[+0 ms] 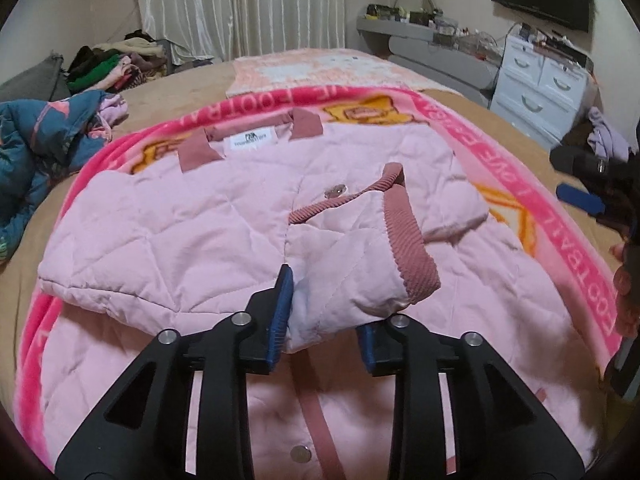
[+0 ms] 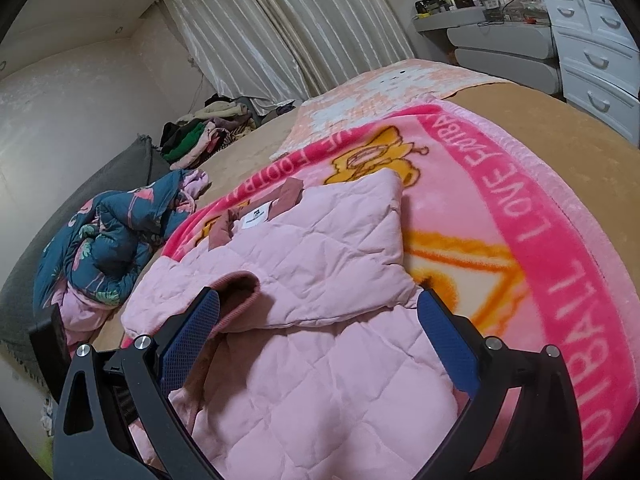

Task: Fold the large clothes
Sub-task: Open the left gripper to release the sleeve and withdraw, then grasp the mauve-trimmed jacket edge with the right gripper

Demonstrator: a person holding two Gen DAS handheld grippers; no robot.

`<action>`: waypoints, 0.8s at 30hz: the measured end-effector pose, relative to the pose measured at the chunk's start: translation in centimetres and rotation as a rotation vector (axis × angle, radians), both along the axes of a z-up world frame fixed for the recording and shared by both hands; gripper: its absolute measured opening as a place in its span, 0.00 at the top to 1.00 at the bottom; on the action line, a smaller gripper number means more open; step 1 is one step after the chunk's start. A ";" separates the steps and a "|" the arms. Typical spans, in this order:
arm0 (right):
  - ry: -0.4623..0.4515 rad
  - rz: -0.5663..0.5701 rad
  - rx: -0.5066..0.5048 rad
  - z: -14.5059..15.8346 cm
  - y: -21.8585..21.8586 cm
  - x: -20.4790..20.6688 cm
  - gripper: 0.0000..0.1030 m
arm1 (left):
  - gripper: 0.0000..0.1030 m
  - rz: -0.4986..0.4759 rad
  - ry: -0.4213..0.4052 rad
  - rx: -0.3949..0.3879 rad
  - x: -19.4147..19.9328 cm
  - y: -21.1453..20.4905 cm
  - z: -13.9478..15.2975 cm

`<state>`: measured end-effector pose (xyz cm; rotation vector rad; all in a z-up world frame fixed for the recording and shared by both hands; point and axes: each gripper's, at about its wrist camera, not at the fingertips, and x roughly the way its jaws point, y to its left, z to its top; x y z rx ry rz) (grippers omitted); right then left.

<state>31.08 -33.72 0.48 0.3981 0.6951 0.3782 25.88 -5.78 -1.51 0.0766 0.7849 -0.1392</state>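
Note:
A pink quilted jacket (image 1: 192,216) lies on a bright pink blanket (image 1: 472,136) on the bed, collar and label at the far end. One sleeve (image 1: 352,256) with a dusty-rose ribbed cuff (image 1: 408,240) is folded over the jacket's front. My left gripper (image 1: 326,316) is shut on this sleeve, cloth bunched between its blue pads. My right gripper (image 2: 320,344) is open above the jacket (image 2: 312,264); the other sleeve's cuff (image 2: 240,284) lies by its left finger. The right gripper also shows at the right edge of the left wrist view (image 1: 588,196).
A dark floral quilt (image 1: 40,140) is heaped on the bed's left side. A pile of clothes (image 1: 116,64) sits at the far left corner. A white drawer chest (image 1: 536,84) and grey shelves (image 1: 424,44) stand right of the bed. Curtains hang behind.

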 end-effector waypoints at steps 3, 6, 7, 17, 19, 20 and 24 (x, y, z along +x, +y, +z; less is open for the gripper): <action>0.002 0.012 0.002 0.3 0.5 0.0 0.04 | 0.66 -0.014 0.008 0.036 -0.5 -0.4 -0.4; 0.004 0.024 0.007 0.5 1.2 0.1 0.04 | 0.27 -0.053 0.031 0.016 -1.0 -0.7 -0.8; 0.006 0.027 0.005 0.5 1.4 0.1 0.04 | 0.16 -0.057 0.032 0.017 -1.2 -0.7 -0.8; 0.085 0.107 0.011 -1.1 6.1 0.9 0.04 | 0.09 -0.016 -0.025 0.014 -2.4 4.9 2.1; 0.107 0.132 0.016 -1.7 7.4 1.0 0.04 | 0.09 0.040 -0.045 0.025 -1.9 7.0 2.8; 0.124 0.152 0.020 -2.1 8.3 1.0 0.04 | 0.09 0.071 -0.053 0.026 -1.6 8.4 3.3; 0.176 0.202 0.027 -3.5 11.1 1.3 0.04 | 0.09 0.181 -0.084 0.016 -0.2 13.0 4.6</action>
